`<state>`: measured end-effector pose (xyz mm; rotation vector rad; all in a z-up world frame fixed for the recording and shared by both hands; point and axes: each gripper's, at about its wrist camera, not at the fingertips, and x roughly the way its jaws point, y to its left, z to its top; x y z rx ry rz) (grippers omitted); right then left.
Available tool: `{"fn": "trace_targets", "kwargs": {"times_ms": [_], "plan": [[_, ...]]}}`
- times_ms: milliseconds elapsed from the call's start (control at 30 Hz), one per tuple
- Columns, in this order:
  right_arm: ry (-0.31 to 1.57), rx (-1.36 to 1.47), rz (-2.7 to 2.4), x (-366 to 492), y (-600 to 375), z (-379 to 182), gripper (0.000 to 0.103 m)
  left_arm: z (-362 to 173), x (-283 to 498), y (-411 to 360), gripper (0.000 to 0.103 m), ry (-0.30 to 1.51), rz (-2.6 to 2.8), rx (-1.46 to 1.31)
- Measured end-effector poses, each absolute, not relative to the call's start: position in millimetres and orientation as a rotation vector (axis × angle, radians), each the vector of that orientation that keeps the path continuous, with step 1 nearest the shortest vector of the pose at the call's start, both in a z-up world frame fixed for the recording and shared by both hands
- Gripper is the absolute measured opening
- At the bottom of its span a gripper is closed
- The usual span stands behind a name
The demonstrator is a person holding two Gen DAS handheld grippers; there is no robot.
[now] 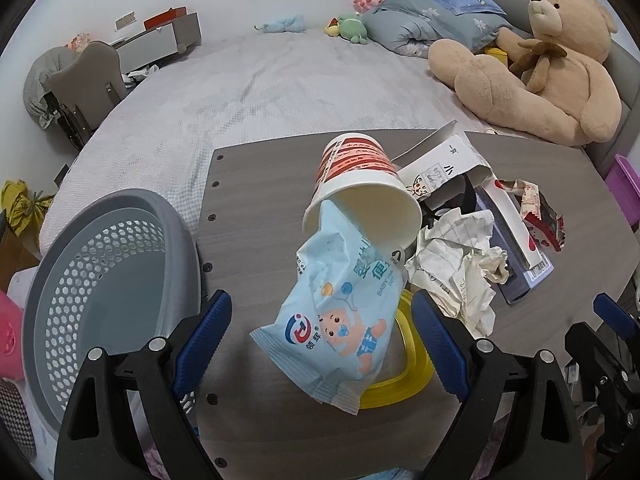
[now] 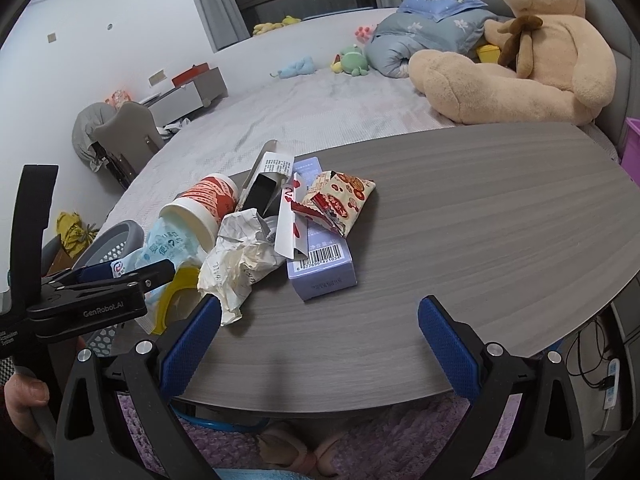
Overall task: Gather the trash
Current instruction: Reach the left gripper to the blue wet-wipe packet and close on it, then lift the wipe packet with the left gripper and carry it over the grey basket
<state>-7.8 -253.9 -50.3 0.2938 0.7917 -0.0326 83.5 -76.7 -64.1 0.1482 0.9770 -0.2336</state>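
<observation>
Trash pile centre-right on table, nothing collected | grey basket lower left looks empty | left gripper wide around wipes pack | right gripper wide, empty

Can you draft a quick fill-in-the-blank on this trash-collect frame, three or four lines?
1. The blue wet-wipe packet sticks out of the mouth of the paper ____, which lies on its side.
2. The perforated grey basket sits off the table's ____ edge in the left wrist view.
3. The left hand-held gripper has its jaws ____ around the packet.
4. The barcoded box is coloured ____.

Missing words: cup; left; open; purple
</observation>
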Motion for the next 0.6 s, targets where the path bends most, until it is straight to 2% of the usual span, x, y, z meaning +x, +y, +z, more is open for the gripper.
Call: {"fn": "trace_targets", "kwargs": {"times_ms": [267, 333, 400, 600], "plan": [[0.794, 0.310, -0.036, -8.0, -259.4, -52.1, 0.097, -69.0, 86.5, -81.6, 0.086, 0.978, -0.250, 0.154], [0.793, 0.310, -0.036, -8.0, -259.9, -51.4, 0.097, -68.4, 85.8, -81.8, 0.081, 0.975, -0.257, 0.152], [0.793, 0.310, -0.036, -7.9, -260.0, -51.4, 0.097, -69.1, 85.1, -82.4, 0.068, 0.983, -0.268, 0.154], [0.786, 0.310, -0.037, -9.1, -259.9, -48.2, 0.097, -68.6, 80.4, -80.9, 0.054, 0.985, -0.284, 0.149]]}}
